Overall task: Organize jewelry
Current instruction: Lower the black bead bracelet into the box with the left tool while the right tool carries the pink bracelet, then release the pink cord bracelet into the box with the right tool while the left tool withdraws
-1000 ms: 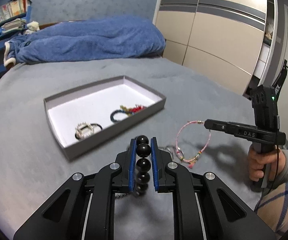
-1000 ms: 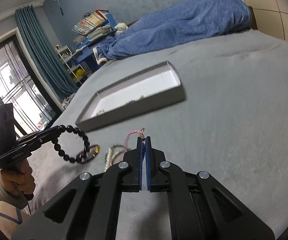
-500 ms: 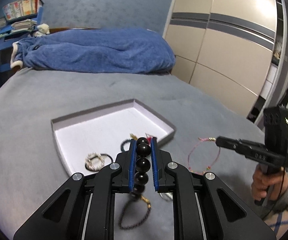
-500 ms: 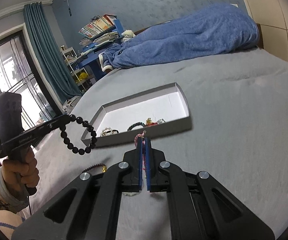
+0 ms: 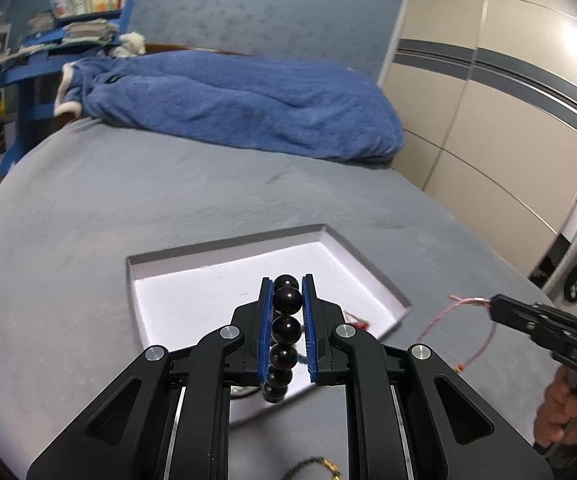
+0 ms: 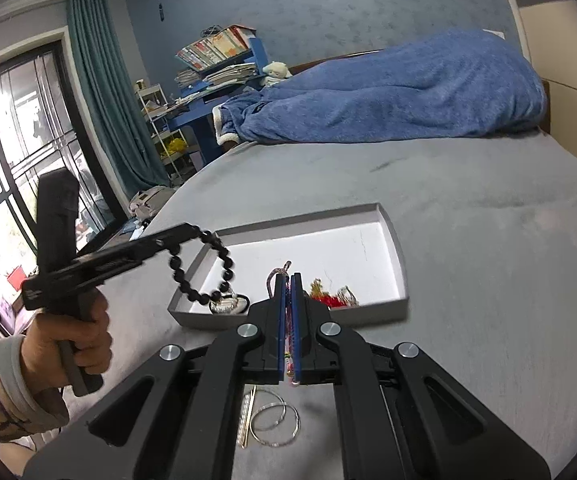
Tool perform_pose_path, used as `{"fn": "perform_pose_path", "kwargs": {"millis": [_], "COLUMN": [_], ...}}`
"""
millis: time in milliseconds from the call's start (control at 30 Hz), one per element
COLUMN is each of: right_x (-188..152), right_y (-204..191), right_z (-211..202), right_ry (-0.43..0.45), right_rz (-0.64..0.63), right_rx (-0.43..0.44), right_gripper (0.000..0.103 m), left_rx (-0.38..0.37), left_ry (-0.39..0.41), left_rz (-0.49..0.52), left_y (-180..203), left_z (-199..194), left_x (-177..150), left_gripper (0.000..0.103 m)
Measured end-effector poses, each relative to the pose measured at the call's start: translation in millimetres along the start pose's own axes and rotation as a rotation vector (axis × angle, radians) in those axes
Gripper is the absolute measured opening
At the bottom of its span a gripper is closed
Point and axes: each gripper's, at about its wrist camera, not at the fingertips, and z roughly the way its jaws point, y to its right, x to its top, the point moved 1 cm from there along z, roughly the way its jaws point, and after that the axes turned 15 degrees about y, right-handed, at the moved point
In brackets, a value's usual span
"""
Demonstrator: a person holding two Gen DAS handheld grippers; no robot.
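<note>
My left gripper is shut on a black bead bracelet and holds it above the near edge of the grey tray. In the right wrist view the same bracelet hangs from the left gripper over the tray's left end. My right gripper is shut on a thin pink cord bracelet, just short of the tray's front wall; the cord also shows in the left wrist view. Inside the tray lie a silver bracelet and a red-and-gold piece.
The tray sits on a grey bedspread. Silver hoops and a pearl strand lie on the spread under my right gripper. A dark chain with a gold clasp lies under my left gripper. A blue blanket lies at the far end.
Both grippers have risen and moved forward towards the tray, each carrying its bracelet off the bedspread. The black beads now hang over the tray's near-left end.
</note>
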Motion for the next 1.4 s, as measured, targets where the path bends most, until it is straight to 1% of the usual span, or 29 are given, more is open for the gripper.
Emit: {"fn": "perform_pose_path", "kwargs": {"millis": [133,267,400,467,533,600,700,767,833,867,967,1100,1167,1267,1400], "right_x": [1.1,-1.9,-3.4,-3.1,-1.1,2.0,7.6,11.1,15.6,17.3,20.5,18.3,12.8,1.9,-13.2], "right_y": [-9.4,-15.9,-14.8,-13.0,-13.6,-14.6,-17.0,-18.7,-21.7,-23.4,-28.6,-29.9,-25.7,-14.6,-0.6], "right_z": [5.3,8.1,10.2,12.5,14.3,17.3,25.7,32.6,43.7,49.2,64.4,88.3,103.9,126.6,139.9], "right_ry": [0.002,-0.009,-0.016,-0.018,-0.015,-0.006,0.007,0.015,0.023,0.024,0.026,0.010,-0.014,-0.065,-0.118], "right_rz": [-0.007,-0.030,-0.029,-0.031,-0.033,-0.035,-0.035,-0.034,-0.035,-0.035,-0.034,-0.017,-0.011,0.004,-0.025], "right_rx": [0.014,0.022,0.021,0.020,0.022,0.027,0.038,0.048,0.061,0.067,0.085,0.099,0.082,0.028,-0.068], "right_gripper": [0.002,0.002,0.002,0.002,0.002,0.002,0.002,0.002,0.002,0.002,0.003,0.002,0.002,0.002,0.003], "left_rx": [0.047,0.083,0.111,0.123,0.143,0.144,0.134,0.137,0.132,0.132,0.110,0.085,0.078,0.064,0.071], "left_ry": [-0.030,-0.085,-0.110,-0.110,-0.095,-0.074,-0.048,-0.035,-0.018,-0.013,-0.008,-0.026,-0.040,-0.062,-0.043], "left_rz": [-0.014,0.019,0.039,0.046,0.054,0.059,0.057,0.052,0.055,0.059,0.087,0.098,0.100,0.081,0.076], "left_y": [-11.0,-17.8,-22.2,-23.6,-24.7,-24.8,-23.6,-22.2,-19.7,-19.2,-16.7,-19.2,-21.0,-24.0,-24.0], "left_z": [18.5,32.4,34.0,31.4,25.7,18.9,9.3,1.7,-8.7,-12.9,-32.0,-51.8,-58.4,-65.9,-72.1], "left_x": [-11.3,-28.2,-36.6,-38.7,-40.8,-43.4,-45.9,-47.8,-50.2,-50.8,-57.9,-72.6,-81.3,-96.6,-100.3], "left_gripper": [0.015,0.015,0.016,0.024,0.042,0.047,0.049,0.052,0.060,0.062,0.062,0.062,0.062,0.062,0.062]}}
